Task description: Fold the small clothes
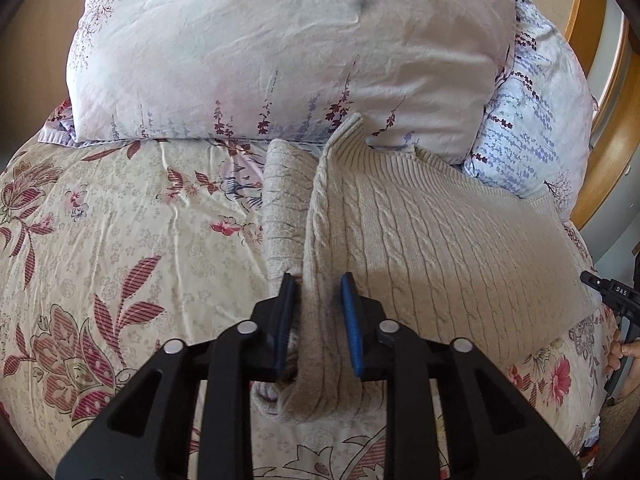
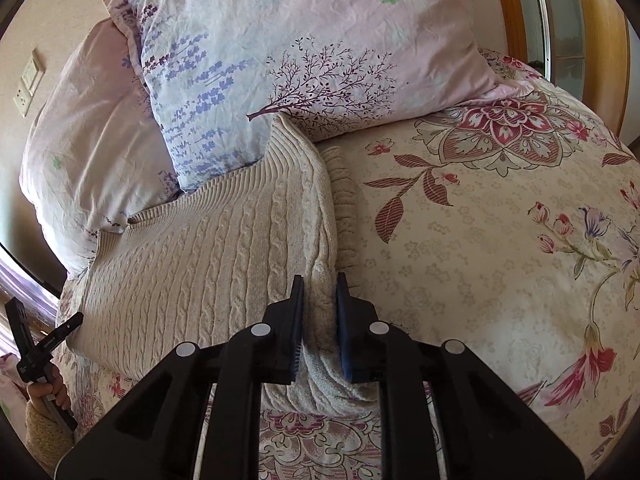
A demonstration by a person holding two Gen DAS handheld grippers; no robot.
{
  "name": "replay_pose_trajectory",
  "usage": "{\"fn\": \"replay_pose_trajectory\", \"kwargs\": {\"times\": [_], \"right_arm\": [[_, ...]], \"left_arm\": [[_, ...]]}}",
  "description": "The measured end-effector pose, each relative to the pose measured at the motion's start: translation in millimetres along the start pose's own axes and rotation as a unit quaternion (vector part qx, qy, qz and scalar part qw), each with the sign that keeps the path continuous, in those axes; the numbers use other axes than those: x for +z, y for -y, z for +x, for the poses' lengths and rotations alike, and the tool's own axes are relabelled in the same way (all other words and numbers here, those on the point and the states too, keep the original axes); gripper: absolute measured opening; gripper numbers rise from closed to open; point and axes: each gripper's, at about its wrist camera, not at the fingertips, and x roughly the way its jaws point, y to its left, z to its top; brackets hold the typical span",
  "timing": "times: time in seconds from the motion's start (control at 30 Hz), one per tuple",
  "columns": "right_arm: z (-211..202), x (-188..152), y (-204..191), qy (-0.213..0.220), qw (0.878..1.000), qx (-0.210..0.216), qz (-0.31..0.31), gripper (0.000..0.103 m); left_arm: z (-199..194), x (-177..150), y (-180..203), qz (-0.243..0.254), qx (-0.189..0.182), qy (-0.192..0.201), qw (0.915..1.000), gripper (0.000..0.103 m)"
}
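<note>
Nearest to each camera, a fold of the beige cable-knit sweater [image 1: 440, 240] was seen between the blue pads of a tool. The left tool [image 1: 318, 292] was placed around the sweater's left folded edge, but its jaws stood somewhat apart, so the cloth seemed only loosely held there, not pinched. The right tool [image 2: 320, 292] was clamped on the right folded edge, with the knit pressed between the pads. The two edges were probably taken in this way so that both sides could be lifted together and the next fold made evenly. A turned-in sleeve [image 1: 282, 204] was seen lying just beside the left edge, which suggested that the side folds were already done. The sweater was spread on the floral bedcover [image 1: 120, 240] of the bed, with its ribbed far end touching the pillows [image 1: 280, 52]. Behind them, the wooden headboard [image 1: 612, 160] was partly visible.
</note>
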Motion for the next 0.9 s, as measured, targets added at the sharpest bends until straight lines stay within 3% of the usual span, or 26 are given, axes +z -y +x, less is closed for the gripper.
{"fn": "replay_pose_trajectory", "kwargs": {"times": [0.1,0.43,0.7,0.9], "right_arm": [[-9.3,0.2,-3.7,0.015,1.000,0.004,-0.005,0.010],[-43.0,-1.2,-3.3,0.044,0.999,0.028,0.009,0.008],[-18.8,-16.7,20.8,-0.003,0.999,-0.004,0.045,0.009],[-17.3,-26.1,24.0,0.001,0.999,-0.018,0.049,0.009]], "left_arm": [[-5.8,0.4,-4.6,-0.013,-0.016,0.004,0.9998,0.009],[-27.8,-2.4,-21.8,-0.051,-0.076,0.011,0.9958,0.008],[-10.4,-7.3,-30.4,-0.063,-0.071,-0.011,0.9954,0.008],[-2.6,-10.2,-27.2,-0.049,-0.060,-0.012,0.9969,0.009]]}}
